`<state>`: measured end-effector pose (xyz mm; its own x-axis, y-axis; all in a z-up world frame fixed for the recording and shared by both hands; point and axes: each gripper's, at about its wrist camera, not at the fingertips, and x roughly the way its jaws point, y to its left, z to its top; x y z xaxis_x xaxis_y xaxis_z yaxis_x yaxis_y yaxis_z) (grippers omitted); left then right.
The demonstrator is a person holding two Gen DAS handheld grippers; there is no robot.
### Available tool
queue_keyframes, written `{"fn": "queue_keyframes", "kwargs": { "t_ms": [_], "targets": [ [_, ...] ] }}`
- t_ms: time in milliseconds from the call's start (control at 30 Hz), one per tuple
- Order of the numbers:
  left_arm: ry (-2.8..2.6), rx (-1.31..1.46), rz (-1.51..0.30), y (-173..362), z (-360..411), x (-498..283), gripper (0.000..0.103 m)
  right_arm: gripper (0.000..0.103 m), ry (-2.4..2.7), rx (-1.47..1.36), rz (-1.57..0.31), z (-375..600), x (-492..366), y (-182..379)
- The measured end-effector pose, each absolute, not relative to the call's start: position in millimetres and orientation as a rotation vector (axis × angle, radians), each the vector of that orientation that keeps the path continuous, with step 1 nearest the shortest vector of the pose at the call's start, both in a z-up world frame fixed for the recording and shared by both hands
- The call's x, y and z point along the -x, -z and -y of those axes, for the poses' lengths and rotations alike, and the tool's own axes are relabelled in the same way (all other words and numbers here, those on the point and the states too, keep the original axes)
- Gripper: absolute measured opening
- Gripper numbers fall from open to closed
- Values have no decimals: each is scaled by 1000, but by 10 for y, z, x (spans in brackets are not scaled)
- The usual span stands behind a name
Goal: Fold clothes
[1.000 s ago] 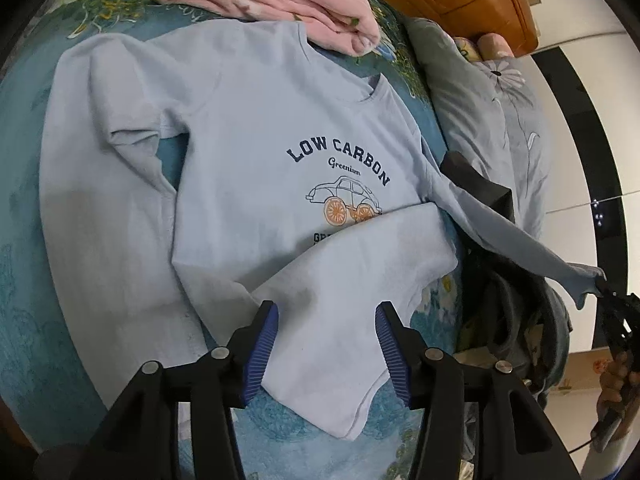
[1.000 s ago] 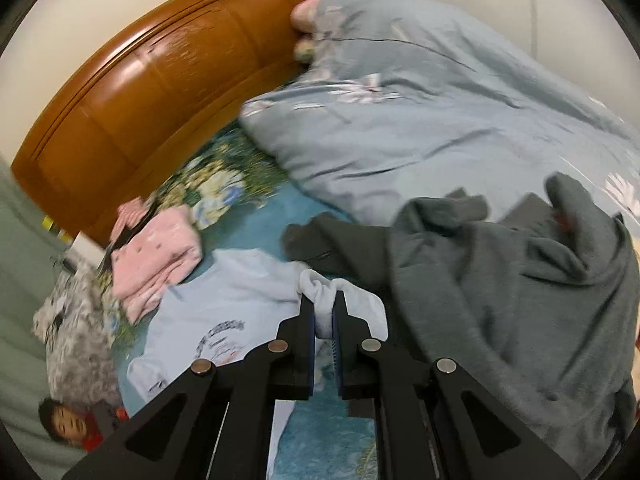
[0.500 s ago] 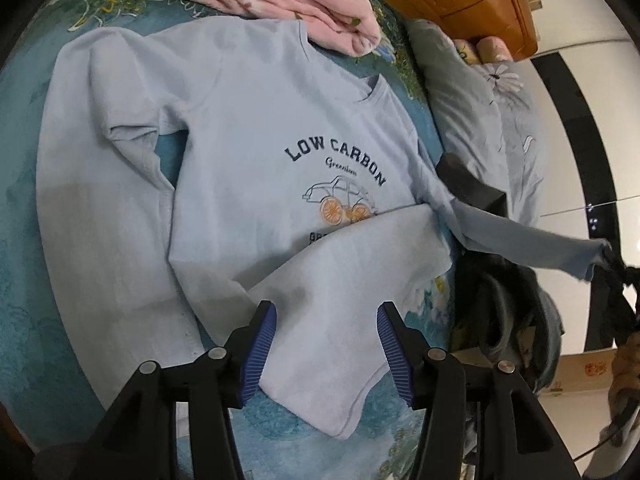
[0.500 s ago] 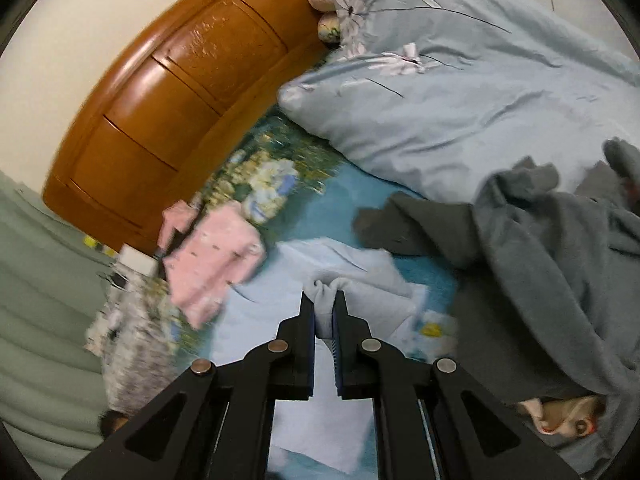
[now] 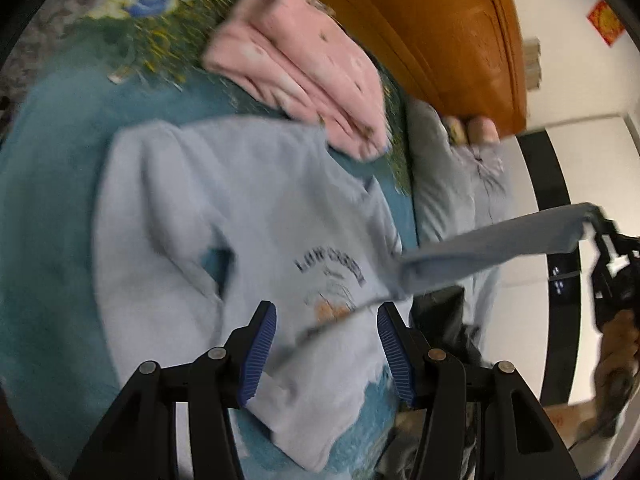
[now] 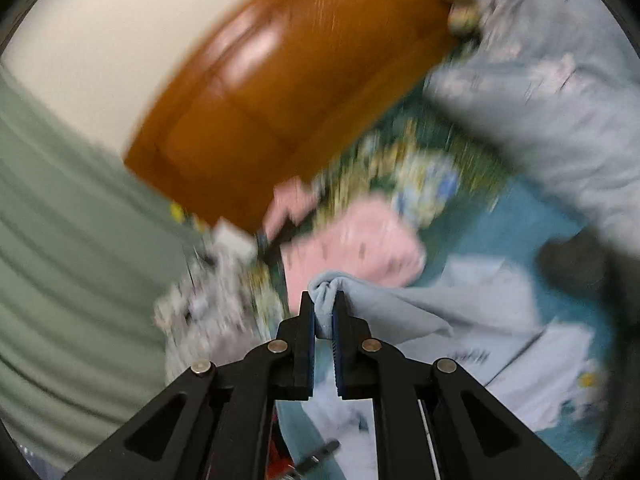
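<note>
A pale blue sweatshirt (image 5: 248,216) lies front-up on the bed (image 5: 44,208), its left sleeve (image 5: 132,240) flat and a pink garment (image 5: 304,68) folded at the collar. The left claw (image 5: 326,352) hovers wide open and empty over the hem. At right, the right claw (image 6: 324,320) pinches the other sleeve's cuff (image 6: 326,292), holding it aloft. The sleeve fold appears under way; next, that cuff likely needs laying across the chest.

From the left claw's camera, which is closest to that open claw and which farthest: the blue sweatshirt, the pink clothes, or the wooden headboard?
1. Blue sweatshirt: right beneath the left claw, spread on the bed.
2. Pink clothes: folded beyond the sweatshirt's collar.
3. Wooden headboard: farthest, behind the pink clothes at the bed's end.
</note>
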<state>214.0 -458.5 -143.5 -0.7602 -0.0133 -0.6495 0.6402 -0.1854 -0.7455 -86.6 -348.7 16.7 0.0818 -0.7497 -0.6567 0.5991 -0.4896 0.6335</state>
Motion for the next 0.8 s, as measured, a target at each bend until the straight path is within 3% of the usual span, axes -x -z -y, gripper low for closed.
{"fn": "queue_keyframes", "kwargs": {
  "t_ms": [167, 267, 333, 367, 400, 600, 800],
  "targets": [
    [1928, -798, -1591, 1550, 4730, -2322, 57, 7, 1579, -1467, -55, 4201, 324, 980],
    [1904, -853, -1566, 1637, 4750, -2383, 57, 12, 1537, -1513, -98, 4277, 221, 1323],
    [1891, -876, -1572, 1704, 4723, -2433, 57, 30, 1485, -1498, -83, 4203, 202, 1359],
    [1889, -884, -1575, 1723, 4713, -2435, 57, 47, 1490, -1479, -71, 4097, 252, 1312],
    [1890, -890, -1578, 1734, 4706, -2424, 57, 50, 1509, -1461, -58, 3958, 331, 1251],
    [1988, -1003, -1519, 1665, 4516, -2094, 57, 50, 1736, -1454, 54, 2861, 1056, 1107],
    [2046, -1100, -1504, 1584, 4196, -1714, 57, 50, 1847, -1772, 135, 1675, 1196, 1792]
  ]
}}
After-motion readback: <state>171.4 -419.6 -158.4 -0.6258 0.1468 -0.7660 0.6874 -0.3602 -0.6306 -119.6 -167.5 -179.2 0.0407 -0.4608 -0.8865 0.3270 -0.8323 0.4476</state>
